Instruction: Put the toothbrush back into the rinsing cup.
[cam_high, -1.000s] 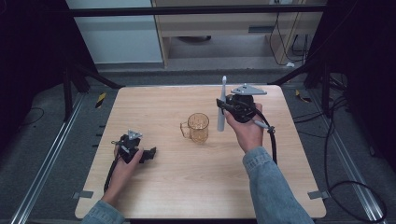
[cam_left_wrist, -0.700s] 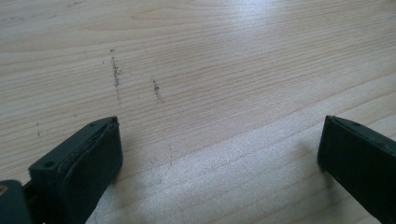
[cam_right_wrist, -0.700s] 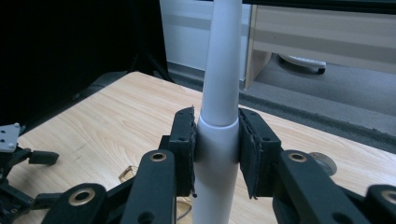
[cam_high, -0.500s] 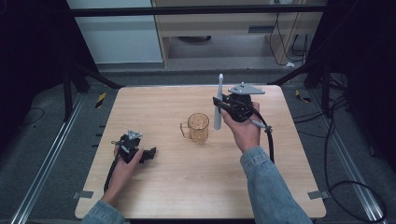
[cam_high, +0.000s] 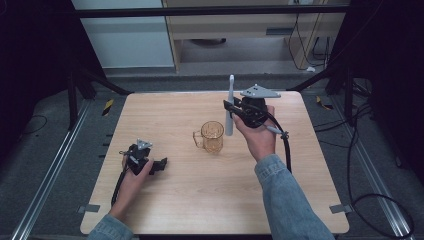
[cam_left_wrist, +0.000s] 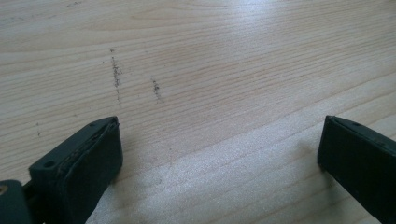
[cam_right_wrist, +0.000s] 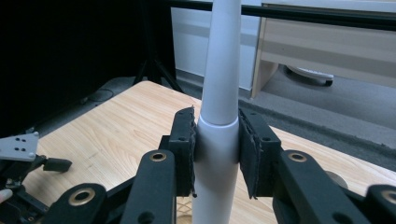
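- Wooden table (cam_high: 175, 200) carries the idle left gripper (cam_high: 159, 164), which rests near the left edge in the person's left hand (cam_high: 134, 172); my guess is it is parked there because the job at hand needs only one tool.
- Black jaws of that gripper stand wide apart in the left gripper view, with nothing but bare wood grain between them, so it is open and empty. The forearm lies low and relaxed, coming in from the bottom edge.
- Amber glass mug (cam_high: 212, 136) stands upright at the middle of the table, handle turned to the left, apparently as the place for what the other hand carries.
- White toothbrush-like stick (cam_right_wrist: 219, 116) is clamped upright by the right gripper (cam_right_wrist: 217, 154), pads pressing its thicker lower body from both sides; it hangs just beside and above the mug's right rim.
- Right hand (cam_high: 257, 137) is raised off the table, the wrist cocked so the jaws point left and the stick stays vertical, likely for lowering into the mug.
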